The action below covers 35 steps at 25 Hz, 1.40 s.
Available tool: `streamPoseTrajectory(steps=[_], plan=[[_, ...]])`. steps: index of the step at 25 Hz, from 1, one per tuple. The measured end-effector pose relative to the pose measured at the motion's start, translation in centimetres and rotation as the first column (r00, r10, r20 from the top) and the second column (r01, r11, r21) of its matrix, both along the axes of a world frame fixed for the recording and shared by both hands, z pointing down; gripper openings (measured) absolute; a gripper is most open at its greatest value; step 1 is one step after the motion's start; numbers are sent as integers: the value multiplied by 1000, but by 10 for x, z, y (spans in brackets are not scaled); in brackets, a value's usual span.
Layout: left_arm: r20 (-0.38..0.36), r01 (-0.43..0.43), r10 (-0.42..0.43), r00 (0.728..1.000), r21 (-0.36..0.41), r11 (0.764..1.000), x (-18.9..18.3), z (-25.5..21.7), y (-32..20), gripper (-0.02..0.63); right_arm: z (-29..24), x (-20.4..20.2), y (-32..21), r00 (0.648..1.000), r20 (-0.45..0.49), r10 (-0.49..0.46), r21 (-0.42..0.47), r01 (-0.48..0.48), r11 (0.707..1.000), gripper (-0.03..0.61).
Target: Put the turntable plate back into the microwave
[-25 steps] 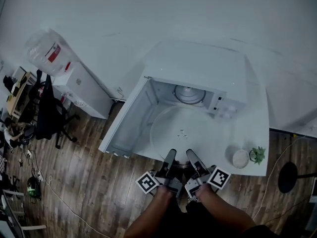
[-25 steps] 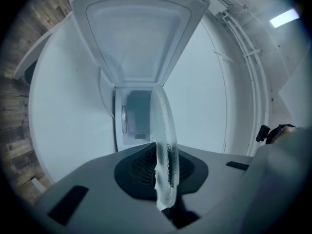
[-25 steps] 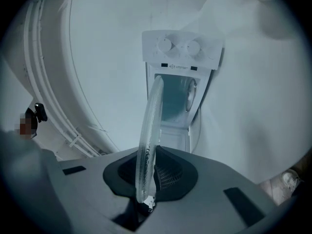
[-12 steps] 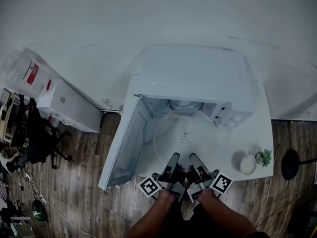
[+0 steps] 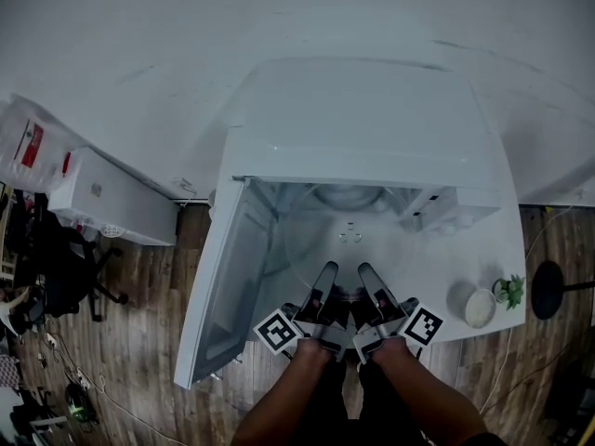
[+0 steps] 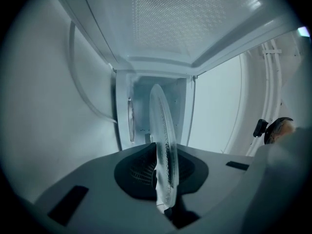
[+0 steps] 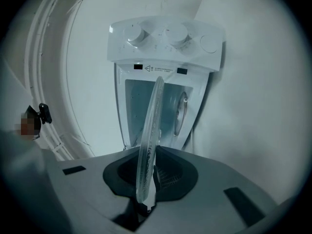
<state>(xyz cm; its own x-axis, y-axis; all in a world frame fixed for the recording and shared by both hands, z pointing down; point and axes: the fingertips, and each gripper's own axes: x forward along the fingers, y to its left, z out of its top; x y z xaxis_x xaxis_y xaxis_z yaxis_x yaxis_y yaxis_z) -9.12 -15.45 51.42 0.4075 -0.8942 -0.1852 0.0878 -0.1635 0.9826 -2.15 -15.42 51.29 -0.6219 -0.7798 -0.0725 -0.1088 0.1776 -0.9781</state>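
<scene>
The clear glass turntable plate (image 5: 349,240) lies about level, its far part inside the cavity of the white microwave (image 5: 363,110). The microwave door (image 5: 228,277) swings open to the left. My left gripper (image 5: 324,282) and right gripper (image 5: 369,282) sit side by side, each shut on the plate's near rim. In the left gripper view the plate (image 6: 163,145) runs edge-on between the jaws of the left gripper (image 6: 163,179), with the cavity behind. In the right gripper view the plate (image 7: 148,140) is pinched by the right gripper (image 7: 146,179), below the knob panel (image 7: 165,40).
The microwave stands on a white table (image 5: 465,258). A small white bowl (image 5: 479,307) and a little potted plant (image 5: 509,291) sit at its right front corner. A white cabinet (image 5: 112,198) and an office chair (image 5: 56,268) stand on the wooden floor at left.
Both grippers have carried the plate forward, so its far part now sits inside the cavity. The head view has moved in over the microwave.
</scene>
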Motion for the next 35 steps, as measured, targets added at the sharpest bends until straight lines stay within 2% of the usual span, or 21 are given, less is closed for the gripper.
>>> streamPoseTrajectory(steps=[3, 16, 26, 35], plan=[[-13, 13, -13, 1000, 1, 1000, -5, 8, -14, 46, 4, -5, -15, 1000, -18, -13, 11, 13, 1000, 58], [45, 25, -26, 999, 25, 999, -12, 15, -66, 46, 18, -10, -67, 1000, -22, 7, 6, -6, 1000, 60], [30, 29, -29, 999, 14, 999, -12, 20, -102, 46, 24, -10, -103, 1000, -19, 15, 5, -15, 1000, 61], [36, 39, -40, 999, 11, 999, -14, 23, -131, 46, 27, -7, -130, 998, 33, 49, 3, -49, 999, 54]])
